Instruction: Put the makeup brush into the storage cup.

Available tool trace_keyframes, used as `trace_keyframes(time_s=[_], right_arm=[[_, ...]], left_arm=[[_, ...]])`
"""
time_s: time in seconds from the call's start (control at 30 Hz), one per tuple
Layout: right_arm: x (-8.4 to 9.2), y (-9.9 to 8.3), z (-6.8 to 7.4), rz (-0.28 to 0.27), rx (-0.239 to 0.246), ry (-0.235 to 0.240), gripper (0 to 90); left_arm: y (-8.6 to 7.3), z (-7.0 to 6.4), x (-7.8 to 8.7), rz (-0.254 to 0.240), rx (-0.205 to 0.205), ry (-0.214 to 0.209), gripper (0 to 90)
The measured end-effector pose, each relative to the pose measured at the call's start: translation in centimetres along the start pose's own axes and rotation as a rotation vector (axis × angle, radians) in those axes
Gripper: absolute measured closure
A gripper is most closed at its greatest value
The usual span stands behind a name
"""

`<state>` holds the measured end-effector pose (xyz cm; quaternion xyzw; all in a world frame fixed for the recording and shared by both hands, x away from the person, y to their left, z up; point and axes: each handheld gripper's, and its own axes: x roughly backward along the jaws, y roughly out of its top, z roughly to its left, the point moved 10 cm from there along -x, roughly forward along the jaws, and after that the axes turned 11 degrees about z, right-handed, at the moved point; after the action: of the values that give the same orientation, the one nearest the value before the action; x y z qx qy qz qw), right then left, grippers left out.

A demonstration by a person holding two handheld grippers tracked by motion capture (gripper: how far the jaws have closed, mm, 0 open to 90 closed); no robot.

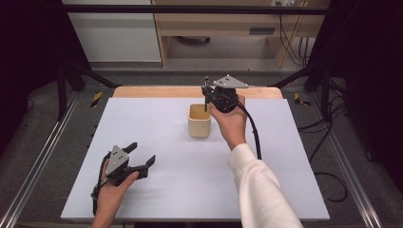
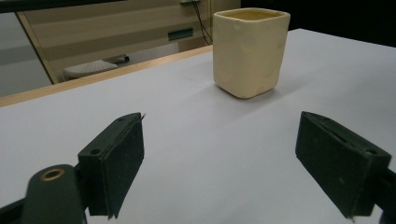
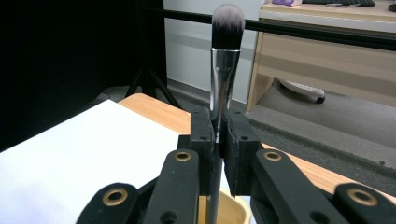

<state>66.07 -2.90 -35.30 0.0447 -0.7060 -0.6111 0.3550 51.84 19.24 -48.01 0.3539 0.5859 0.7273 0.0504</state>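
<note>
Cream cup (image 1: 199, 121) sits directly below the right gripper (image 1: 207, 95), which is clamped on a brush (image 3: 224, 70), handle down for insertion; left gripper (image 1: 141, 156) is spread, idle.

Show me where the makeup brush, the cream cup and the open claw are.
makeup brush (image 3: 227, 28): right gripper view, on its bristle head.
cream cup (image 2: 249, 53): left gripper view, on its front wall.
left claw (image 1: 141, 156): high view, midway between its open fingertips.

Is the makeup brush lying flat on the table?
No, the makeup brush stands upright, pinched between the right tongs above the cream cup.
</note>
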Motion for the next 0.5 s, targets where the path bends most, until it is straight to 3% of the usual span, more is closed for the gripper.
trace_keyframes(time_s=[0.5], right_arm=[[-0.56, -0.53, 0.42, 0.007, 0.0, 0.009, 83.2]], left_arm=[[0.02, 0.05, 0.05, -0.002, 0.001, 0.002, 15.0]])
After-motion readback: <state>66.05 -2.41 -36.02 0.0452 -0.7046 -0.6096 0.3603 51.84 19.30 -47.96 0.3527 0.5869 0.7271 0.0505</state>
